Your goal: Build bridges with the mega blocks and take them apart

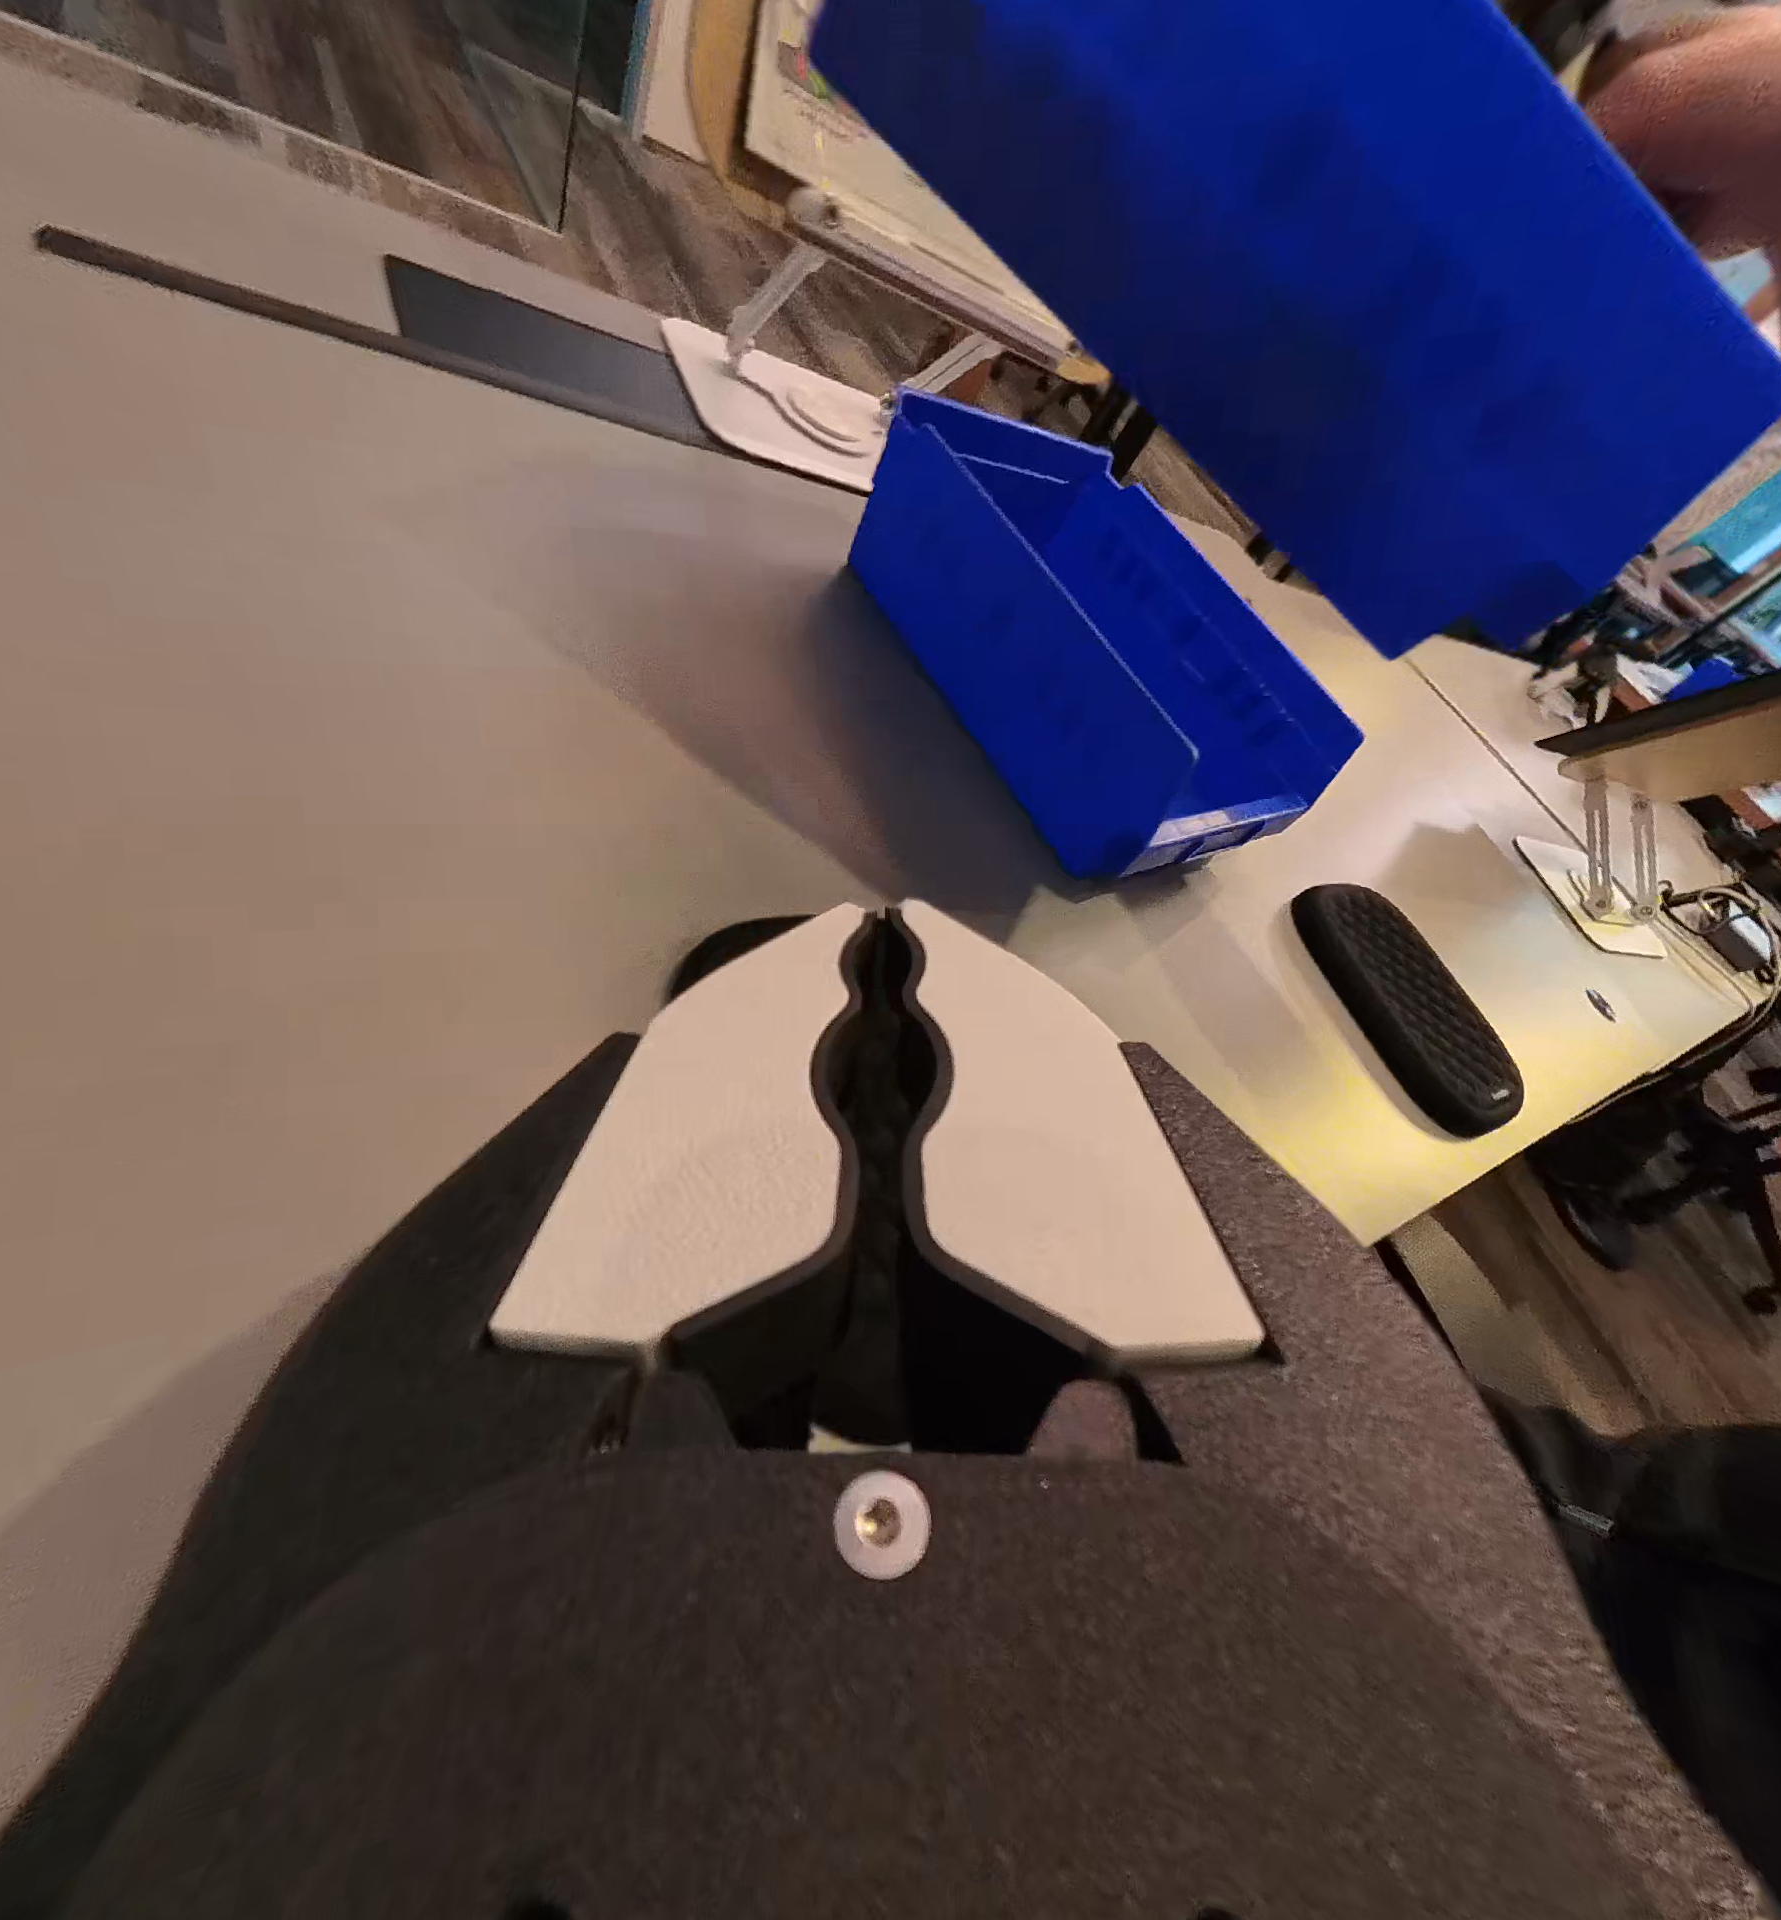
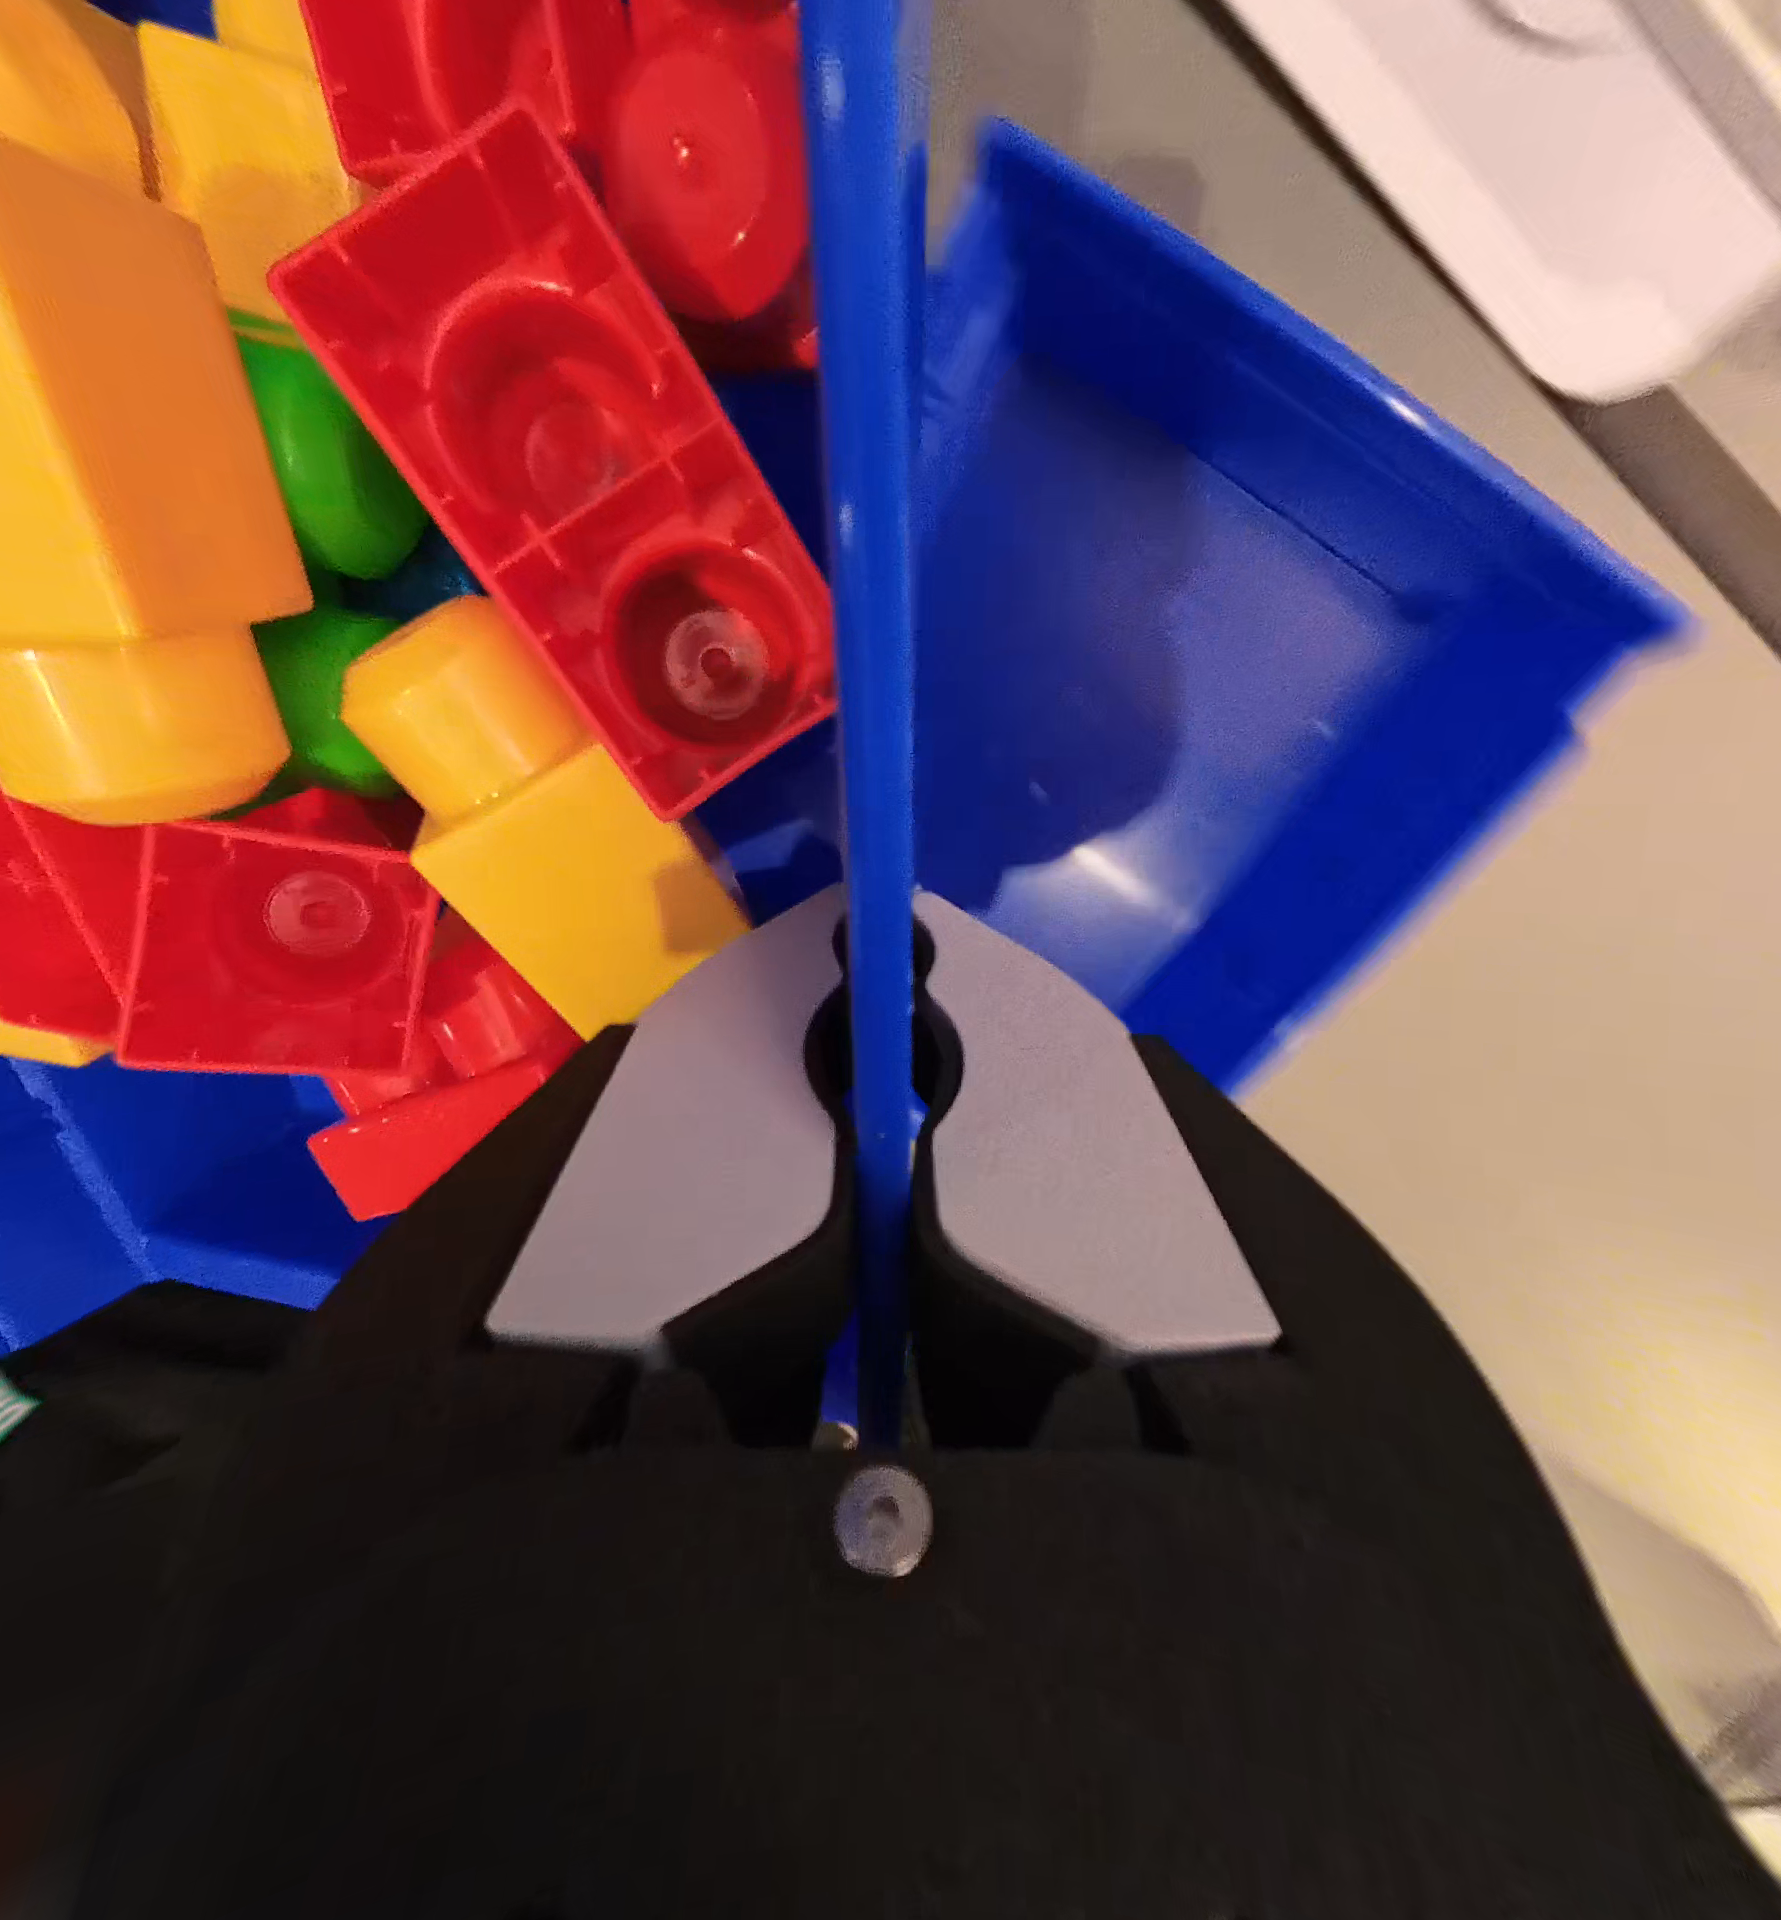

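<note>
**Caution: Lifted Bin Held by One Wall Only**

Currently the right gripper (image 2: 881, 997) has its fingers pinching the thin side wall (image 2: 865, 520) of a blue bin (image 1: 1312, 270). The left wrist view shows this bin raised clear of the tabletop (image 1: 346, 727) and tilted. The mega blocks (image 2: 366, 520), red, yellow and green, lie piled loose inside it against the gripped wall. None stands on the tabletop yet, so building has not begun.

A second blue bin (image 1: 1083, 665) rests on the tabletop near its far edge, just below the raised one; it appears empty. The left gripper (image 1: 884, 920) hangs over bare tabletop with its fingers pressed together on nothing.

Probable faults:

1. Slip. The wall is smooth and narrow, and the whole load hangs from one pinch. The bin may rotate in the grip or drop.
2. Uncontrolled spill. Blocks are loose; added tilt may release them at once, some rolling off the near edge of the tabletop or falling into the lower bin.
3. Collision. The raised bin may strike the lower bin's rim during descent.
4. No backup. The left gripper cannot steady the load from its present position.
</note>
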The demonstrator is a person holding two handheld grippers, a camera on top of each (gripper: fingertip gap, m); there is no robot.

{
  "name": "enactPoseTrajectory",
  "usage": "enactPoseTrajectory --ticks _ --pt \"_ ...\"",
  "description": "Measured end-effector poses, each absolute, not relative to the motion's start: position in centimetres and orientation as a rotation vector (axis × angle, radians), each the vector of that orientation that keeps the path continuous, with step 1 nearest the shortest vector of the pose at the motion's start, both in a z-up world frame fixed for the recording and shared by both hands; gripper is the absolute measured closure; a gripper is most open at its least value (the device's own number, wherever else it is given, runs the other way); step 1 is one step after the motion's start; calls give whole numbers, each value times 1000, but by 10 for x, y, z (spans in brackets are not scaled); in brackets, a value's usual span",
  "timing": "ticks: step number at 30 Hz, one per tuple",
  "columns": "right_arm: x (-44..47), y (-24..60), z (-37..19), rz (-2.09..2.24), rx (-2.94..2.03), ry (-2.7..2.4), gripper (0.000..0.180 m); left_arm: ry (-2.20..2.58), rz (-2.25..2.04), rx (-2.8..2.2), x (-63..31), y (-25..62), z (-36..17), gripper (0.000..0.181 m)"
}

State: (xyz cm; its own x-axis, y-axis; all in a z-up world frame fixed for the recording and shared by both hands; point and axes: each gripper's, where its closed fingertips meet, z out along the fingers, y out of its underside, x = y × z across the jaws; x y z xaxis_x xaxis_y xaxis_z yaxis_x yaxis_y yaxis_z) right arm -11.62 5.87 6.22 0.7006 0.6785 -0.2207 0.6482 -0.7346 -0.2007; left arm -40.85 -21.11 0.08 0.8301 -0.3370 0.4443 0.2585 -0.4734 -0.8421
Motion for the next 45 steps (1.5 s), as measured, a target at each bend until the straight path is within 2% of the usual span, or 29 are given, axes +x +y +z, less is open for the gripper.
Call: enactPoseTrajectory --ticks 5,10,16,21,26,32,35,38,40,45 --pt "-248 61 29 510 -2750 -1295 175 -46 -638 -1943 -448 -216 -6 180" --pt "-341 61 -24 564 -2755 -1349 175 -170 -649 -1944 -472 -209 -23 179" --pt "-398 56 -91 513 -2832 -1331 175 -286 -642 -1939 -492 -195 -32 167" --pt "-415 56 -121 472 -2858 -1263 175 -316 -541 -1962 -503 -183 -21 164" --pt "-419 55 -125 342 -2806 -1274 175 -392 -379 -1983 -515 -161 -24 140" --pt "-425 45 -113 537 -2806 -1190 164 -402 -184 -2136 -507 -134 -62 129" --pt "-424 50 -92 648 -2731 -1155 143 -413 -54 -2207 -512 -127 -79 127" --pt "-402 55 -68 612 -2647 -1218 134 -408 59 -2254 -525 -119 -90 129" --pt "-385 58 -49 601 -2555 -1243 134 -391 37 -2245 -527 -111 -88 155" --pt "-319 46 -27 640 -2452 -1315 131 -300 209 -2339 -565 -113 -89 171"
